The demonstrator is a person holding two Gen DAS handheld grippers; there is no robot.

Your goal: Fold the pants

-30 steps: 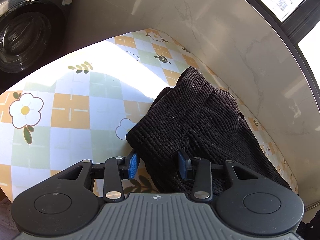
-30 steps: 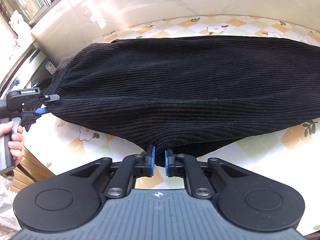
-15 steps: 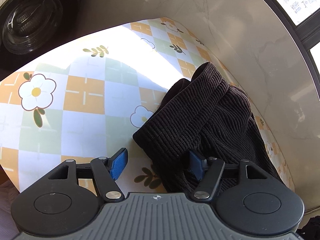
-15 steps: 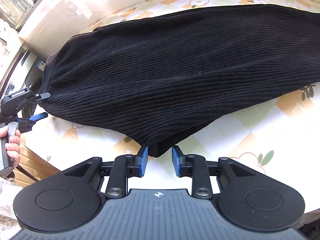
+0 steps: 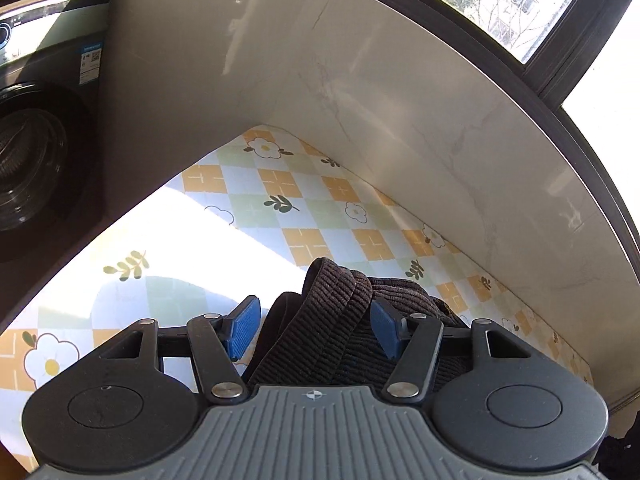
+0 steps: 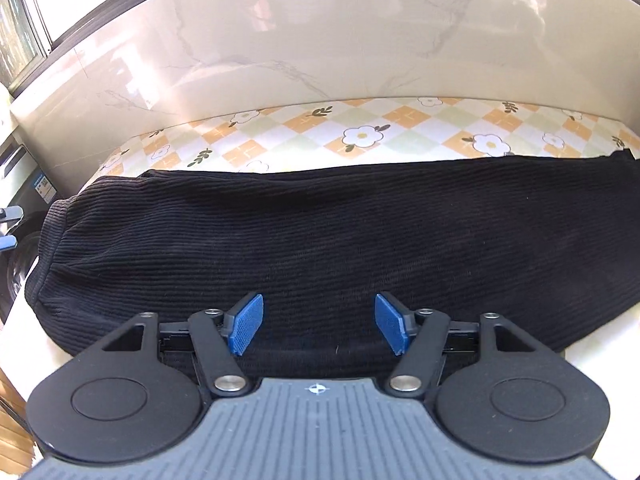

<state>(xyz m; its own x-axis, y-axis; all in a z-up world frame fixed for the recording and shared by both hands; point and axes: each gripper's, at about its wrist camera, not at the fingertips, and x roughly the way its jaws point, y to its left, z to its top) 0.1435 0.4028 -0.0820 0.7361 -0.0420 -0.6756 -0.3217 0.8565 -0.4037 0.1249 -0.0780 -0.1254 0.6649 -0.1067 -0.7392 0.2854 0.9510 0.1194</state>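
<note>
Dark ribbed corduroy pants (image 6: 320, 236) lie flat across the flower-patterned table (image 6: 400, 132), folded lengthwise, with the waistband at the left end. In the left wrist view the bunched waistband (image 5: 332, 312) rises between my open blue pads. My left gripper (image 5: 314, 326) is open around it and not clamped. My right gripper (image 6: 318, 324) is open just above the near edge of the pants, holding nothing. The left gripper's tips (image 6: 8, 228) show at the far left edge of the right wrist view.
A marble wall (image 5: 360, 100) runs along the table's far side, with a window (image 5: 520, 0) above it. A dark washing machine (image 5: 28, 152) stands past the table's left end. Patterned table surface (image 5: 168, 248) lies ahead of the left gripper.
Both grippers opened wide and let the pants go. The right gripper released the near edge, and the pants now lie flat. The left gripper tilted up toward the wall.
</note>
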